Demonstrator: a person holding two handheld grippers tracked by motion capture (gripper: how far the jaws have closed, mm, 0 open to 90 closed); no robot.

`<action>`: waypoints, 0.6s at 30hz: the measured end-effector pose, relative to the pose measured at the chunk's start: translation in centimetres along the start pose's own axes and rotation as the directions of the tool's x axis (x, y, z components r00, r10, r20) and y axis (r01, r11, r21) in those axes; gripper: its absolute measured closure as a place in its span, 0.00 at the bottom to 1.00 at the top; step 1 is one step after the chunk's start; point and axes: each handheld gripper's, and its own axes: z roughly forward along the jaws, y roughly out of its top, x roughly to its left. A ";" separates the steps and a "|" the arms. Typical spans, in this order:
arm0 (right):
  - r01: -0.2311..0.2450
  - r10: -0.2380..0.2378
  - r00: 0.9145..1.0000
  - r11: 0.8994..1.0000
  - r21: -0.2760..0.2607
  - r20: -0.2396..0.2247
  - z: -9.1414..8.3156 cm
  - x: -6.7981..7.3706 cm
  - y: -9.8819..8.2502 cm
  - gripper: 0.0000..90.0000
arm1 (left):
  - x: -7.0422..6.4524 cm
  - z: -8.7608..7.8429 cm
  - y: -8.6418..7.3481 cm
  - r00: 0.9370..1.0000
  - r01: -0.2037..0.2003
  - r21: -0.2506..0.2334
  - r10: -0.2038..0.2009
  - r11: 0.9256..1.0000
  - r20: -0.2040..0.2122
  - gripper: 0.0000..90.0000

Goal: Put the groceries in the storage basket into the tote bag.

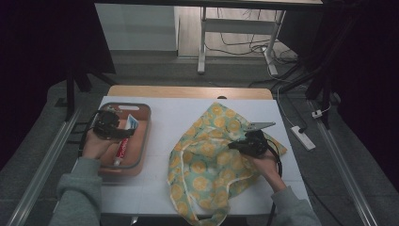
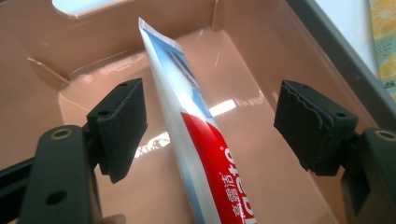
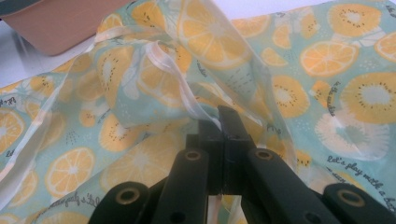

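Presently, left gripper [image 2: 210, 128] at left of frame, jaws apart around the toothpaste tube [image 2: 196, 130] lying in the pink tray [image 1: 141, 141], pads clear of it. Right gripper [image 3: 219, 123] at centre-right, jaws clamped on the orange-print cloth [image 3: 327, 84] spread over the white surface [image 1: 169, 113].

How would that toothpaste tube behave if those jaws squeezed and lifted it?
The toothpaste tube looks soft-walled, so it would probably dent rather than resist. Its glossy skin may slip a little. Lying flat in the tray, it seems unlikely to roll, and probably light.

Toothpaste tube [image 2: 205, 154] cap end cut off below.
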 end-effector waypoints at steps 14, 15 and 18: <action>0.005 -0.005 1.000 1.000 0.008 -0.002 0.3 0.2 -0.1 0.99 | 0.7 1.7 -0.4 0.999 0.034 0.080 -0.032 0.996 -0.024 0.25; 0.003 -0.003 1.000 1.000 0.006 -0.005 0.2 0.3 -0.1 0.99 | 0.8 1.8 -0.4 0.999 0.039 0.089 -0.036 0.995 -0.025 0.24; 0.011 -0.010 1.000 1.000 0.007 -0.006 0.2 0.4 0.0 0.99 | 0.8 2.4 -0.5 0.998 0.055 0.124 -0.052 0.991 -0.028 0.24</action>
